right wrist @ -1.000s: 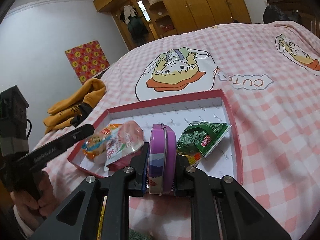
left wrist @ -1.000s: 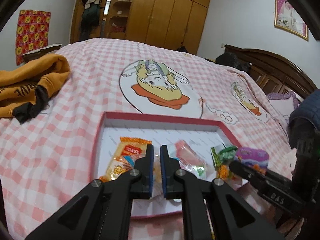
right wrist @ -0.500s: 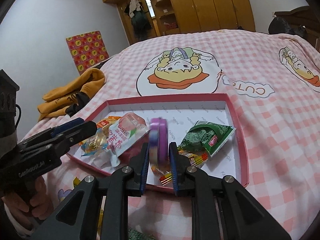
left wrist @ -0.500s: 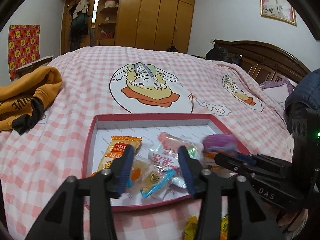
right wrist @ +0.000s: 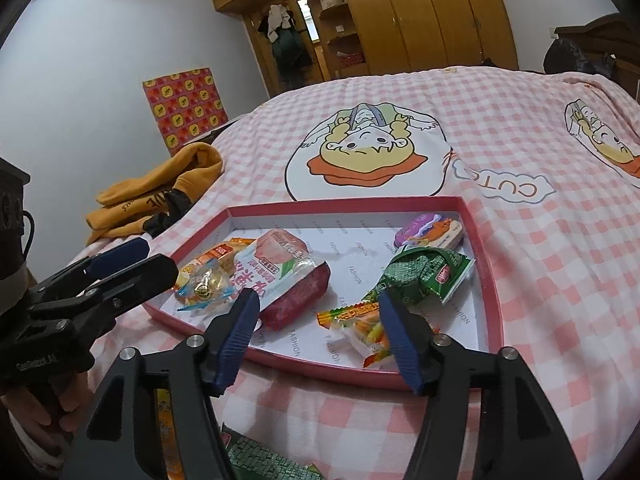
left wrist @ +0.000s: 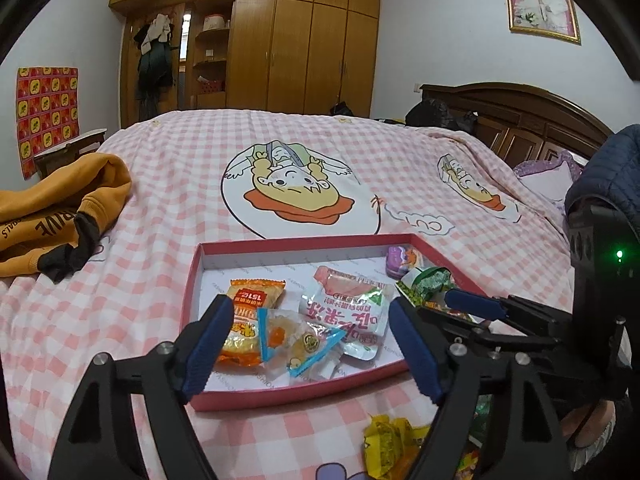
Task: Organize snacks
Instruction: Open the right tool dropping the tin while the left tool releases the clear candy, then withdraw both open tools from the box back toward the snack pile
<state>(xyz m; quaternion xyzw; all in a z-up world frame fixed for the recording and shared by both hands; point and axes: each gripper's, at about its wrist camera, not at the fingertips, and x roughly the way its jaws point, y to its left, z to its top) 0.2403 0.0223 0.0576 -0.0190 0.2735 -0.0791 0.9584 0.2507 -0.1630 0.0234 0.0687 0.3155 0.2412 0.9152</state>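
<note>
A shallow red-rimmed box (left wrist: 192, 276) (right wrist: 490, 280) lies on the checked bed and holds several snacks. Inside are an orange packet (left wrist: 250, 300), a clear blue-edged candy bag (left wrist: 298, 342) (right wrist: 206, 284), a pink-and-white pouch (left wrist: 348, 308) (right wrist: 280, 268), a green packet (left wrist: 426, 282) (right wrist: 430, 276) and a small purple tin (left wrist: 398, 260) (right wrist: 430, 232) at the far right corner. My left gripper (left wrist: 310, 346) (right wrist: 128, 266) hovers open at the box's near edge, nothing between its fingers. My right gripper (right wrist: 316, 338) (left wrist: 476, 304) is open too, empty, just above the near rim.
Loose wrapped snacks lie on the bed in front of the box: a yellow one (left wrist: 390, 446) and a green packet (right wrist: 264, 462). An orange sweatshirt (left wrist: 52, 208) (right wrist: 156, 196) is heaped to the left. A wooden headboard (left wrist: 520, 116) and wardrobes (left wrist: 296, 40) stand beyond.
My right gripper let go of the purple tin, which now lies in the box's far right corner, and opened wide. My left gripper opened from shut and drew back a little.
</note>
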